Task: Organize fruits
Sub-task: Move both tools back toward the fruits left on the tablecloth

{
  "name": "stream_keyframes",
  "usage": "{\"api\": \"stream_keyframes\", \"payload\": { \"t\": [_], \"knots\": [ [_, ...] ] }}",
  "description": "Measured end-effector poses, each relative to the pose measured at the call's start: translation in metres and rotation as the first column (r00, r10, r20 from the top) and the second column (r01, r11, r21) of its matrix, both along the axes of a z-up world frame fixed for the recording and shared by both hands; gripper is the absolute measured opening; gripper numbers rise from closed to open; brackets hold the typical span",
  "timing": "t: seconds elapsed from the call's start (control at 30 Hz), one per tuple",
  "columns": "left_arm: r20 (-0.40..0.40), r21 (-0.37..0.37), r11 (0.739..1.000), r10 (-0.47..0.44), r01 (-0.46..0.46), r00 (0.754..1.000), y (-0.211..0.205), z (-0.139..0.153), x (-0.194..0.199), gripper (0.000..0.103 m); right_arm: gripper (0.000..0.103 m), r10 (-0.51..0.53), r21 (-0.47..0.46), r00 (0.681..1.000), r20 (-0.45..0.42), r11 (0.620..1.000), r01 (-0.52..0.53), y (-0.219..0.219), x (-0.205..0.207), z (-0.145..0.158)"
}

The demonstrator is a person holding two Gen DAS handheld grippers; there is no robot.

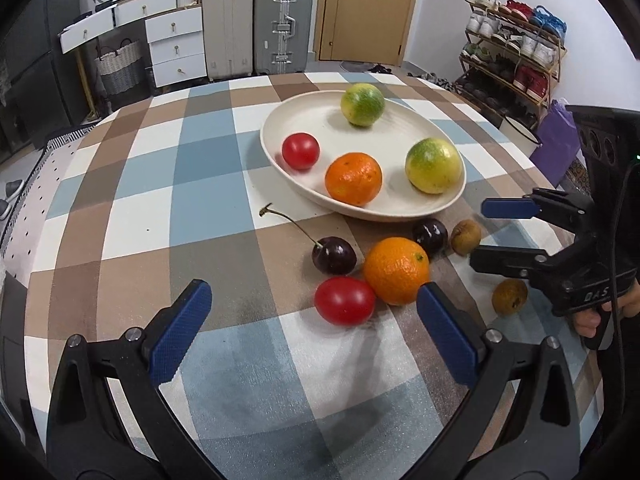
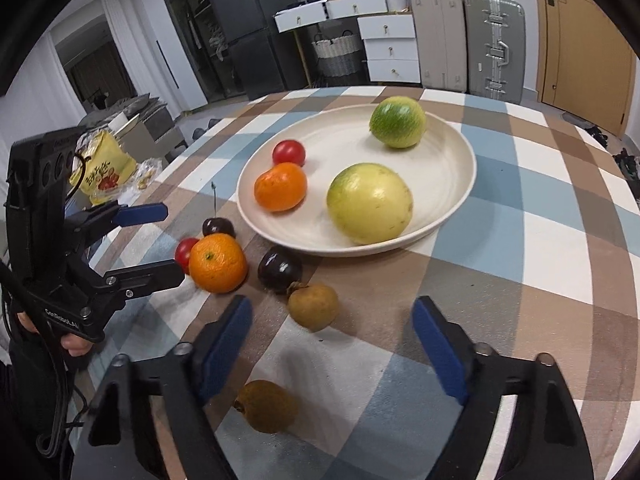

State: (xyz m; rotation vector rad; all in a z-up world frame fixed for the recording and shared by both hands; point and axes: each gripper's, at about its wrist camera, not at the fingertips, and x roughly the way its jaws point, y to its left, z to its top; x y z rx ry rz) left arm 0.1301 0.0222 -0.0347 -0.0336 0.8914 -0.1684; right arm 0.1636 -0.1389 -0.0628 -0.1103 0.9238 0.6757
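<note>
A cream plate (image 1: 304,118) (image 2: 448,148) holds two green-yellow citrus fruits (image 1: 362,104) (image 1: 433,165), an orange (image 1: 353,179) and a red tomato (image 1: 300,151). On the checked cloth in front lie an orange (image 1: 396,271) (image 2: 217,263), a red tomato (image 1: 344,300), two dark cherries (image 1: 334,255) (image 1: 430,235) and two brown fruits (image 1: 466,237) (image 1: 509,297). My left gripper (image 1: 314,312) is open, just short of the tomato and orange. My right gripper (image 2: 332,328) is open, with one brown fruit (image 2: 313,306) between its tips and another (image 2: 267,405) below its left finger.
The round table's edge (image 1: 60,168) curves away at left. Behind it stand white drawers (image 1: 176,46), two suitcases (image 1: 256,24), a wooden door (image 1: 366,8) and a shoe rack (image 1: 516,48). A yellow snack bag (image 2: 102,168) lies beyond the table's left side.
</note>
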Motion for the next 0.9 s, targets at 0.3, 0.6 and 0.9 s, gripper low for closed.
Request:
{"api": "stream_keyframes", "payload": {
  "t": [0.3,0.6,0.9],
  "knots": [
    [-0.032,0.043,0.999,-0.016,0.017,0.999,-0.005,-0.009,0.002,0.102,0.065,0.037,-0.023,0.999,0.012,0.999,-0.037,0.012,-0.003,-0.003],
    [-0.037,0.008,1.0,-0.017,0.018,0.999,0.002,-0.01,0.003,0.088,0.055,0.038,-0.011,0.999,0.012,0.999,-0.038,0.01,-0.003,-0.002],
    [-0.033,-0.032,0.999,-0.029,0.028,0.999,0.008,-0.008,0.002,0.079,0.051,0.049,-0.011,0.999,0.017,0.999,-0.049,0.01,-0.005,-0.002]
  ]
}}
